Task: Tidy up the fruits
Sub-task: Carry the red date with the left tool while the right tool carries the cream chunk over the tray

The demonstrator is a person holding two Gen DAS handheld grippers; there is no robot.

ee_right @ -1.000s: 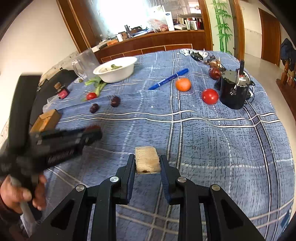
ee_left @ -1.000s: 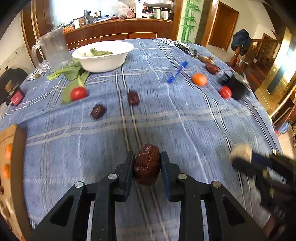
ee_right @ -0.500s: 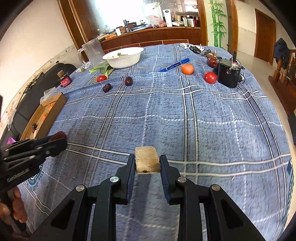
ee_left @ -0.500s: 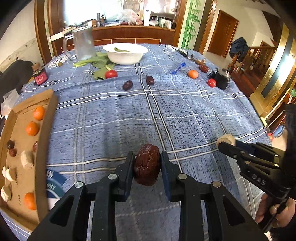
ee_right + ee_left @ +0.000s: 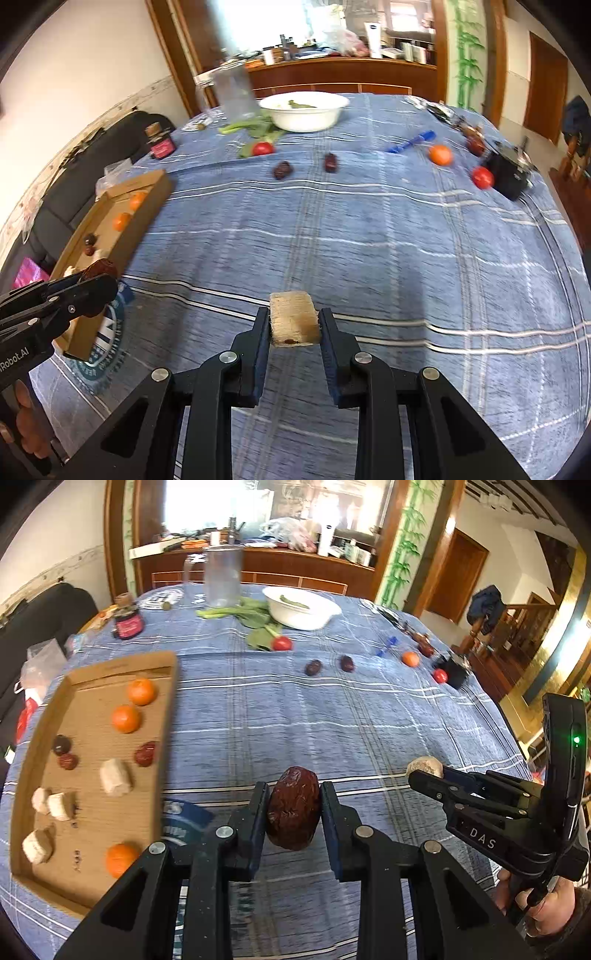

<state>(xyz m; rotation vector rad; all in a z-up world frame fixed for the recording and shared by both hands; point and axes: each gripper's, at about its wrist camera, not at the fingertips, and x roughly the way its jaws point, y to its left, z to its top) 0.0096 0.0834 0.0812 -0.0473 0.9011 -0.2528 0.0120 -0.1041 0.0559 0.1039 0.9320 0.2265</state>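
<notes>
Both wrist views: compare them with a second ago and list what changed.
Both grippers pulled back from the far fruit and swung toward the cardboard tray, now in view with fruit in it. Unchanged: the left gripper stays shut on the red date, the right gripper on the pale chunk; nothing released.

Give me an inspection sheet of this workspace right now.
Surface: table under blue plaid cloth.
Job's things: cardboard tray holds oranges, dates and pale chunks; two dates, orange and tomatoes still on cloth.
Clutter: bowl, greens, pitcher, pen, jar, black device.
Grippers: left gripper shut on date; right gripper shut on chunk.
Cables: nothing seen.
Surroundings: wooden counter, doors, dark sofa.
</notes>
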